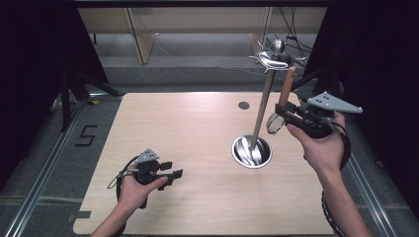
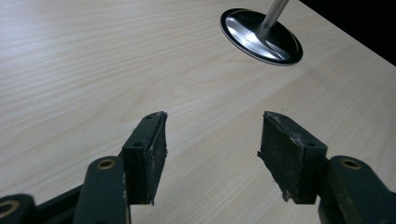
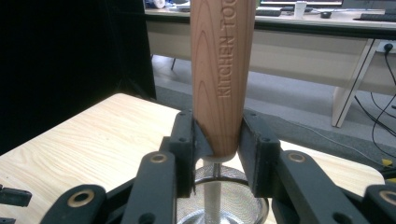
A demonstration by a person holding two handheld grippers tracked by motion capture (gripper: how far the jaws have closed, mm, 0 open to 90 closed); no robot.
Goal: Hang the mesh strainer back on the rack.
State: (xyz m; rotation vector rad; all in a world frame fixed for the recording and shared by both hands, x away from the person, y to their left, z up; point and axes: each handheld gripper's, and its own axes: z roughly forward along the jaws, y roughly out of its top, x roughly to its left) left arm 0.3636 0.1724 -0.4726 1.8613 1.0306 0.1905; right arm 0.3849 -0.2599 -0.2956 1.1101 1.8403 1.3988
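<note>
- The right gripper [image 3: 217, 154] is clenched on the lower end of the wooden handle [image 3: 219, 70] of a small strainer [image 1: 274, 122]; the handle stands upright, mesh bowl [image 3: 219, 196] just below the jaws.
- In the high view the right gripper [image 1: 291, 117] is held above the table [image 1: 197, 148] at about 3 o'clock from the table's middle.
- At 9 o'clock of the strainer stands a metal rack [image 1: 264, 98], its round base [image 1: 252, 152] on the table, hooks on top.
- The left gripper [image 1: 170, 174] sits low at 7 o'clock, its jaws spread apart and holding nothing over bare wood, pads [image 2: 154, 154] worn.
</note>
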